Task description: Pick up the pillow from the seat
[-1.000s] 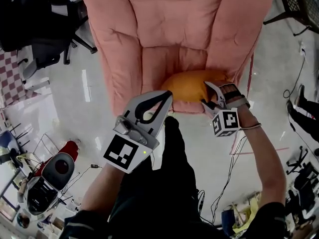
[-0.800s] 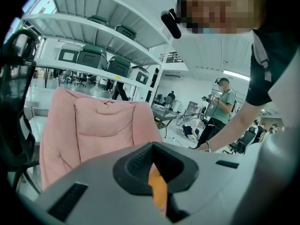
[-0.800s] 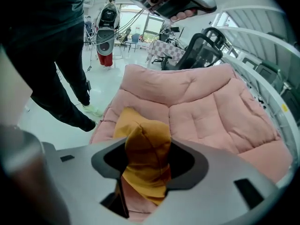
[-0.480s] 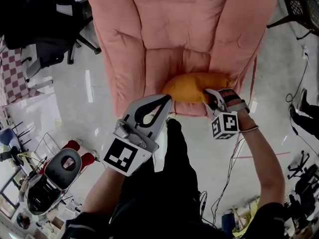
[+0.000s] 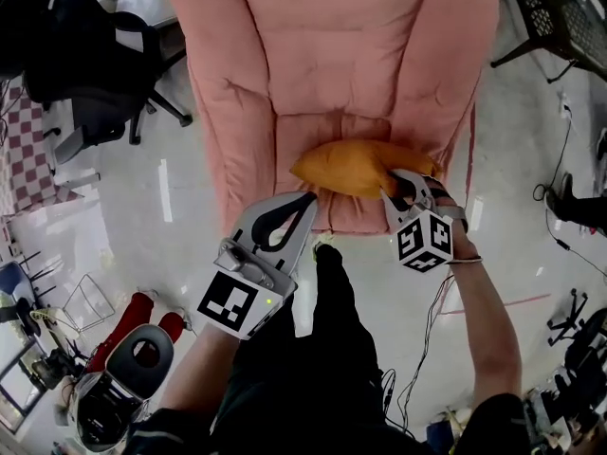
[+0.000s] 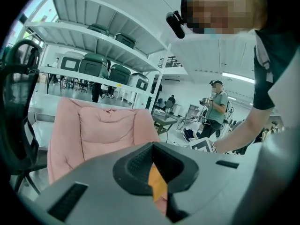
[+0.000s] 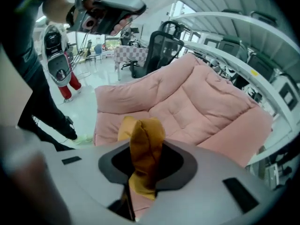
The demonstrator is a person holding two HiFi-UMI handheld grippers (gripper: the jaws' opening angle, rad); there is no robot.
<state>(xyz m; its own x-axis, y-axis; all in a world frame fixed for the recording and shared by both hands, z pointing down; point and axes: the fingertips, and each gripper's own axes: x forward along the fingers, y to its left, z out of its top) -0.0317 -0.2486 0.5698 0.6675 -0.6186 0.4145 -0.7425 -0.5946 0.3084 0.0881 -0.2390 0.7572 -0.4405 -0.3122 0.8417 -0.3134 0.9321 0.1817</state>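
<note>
Pinching the orange pillow (image 5: 349, 166) at its right end, the right gripper (image 5: 389, 190) has just been closing its jaws. Pillow sits at the pink armchair (image 5: 322, 55) seat front. Only the right gripper view shows the fabric bunched between the jaws. Left gripper (image 5: 307, 201): jaws together, empty.

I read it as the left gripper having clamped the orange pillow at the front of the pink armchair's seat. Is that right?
Not quite: the gripper is wrong. The right gripper, not the left gripper, has clamped the orange pillow at the front of the pink armchair's seat. The right gripper view shows the fabric pinched between its jaws, which have just been closing on it.
</note>
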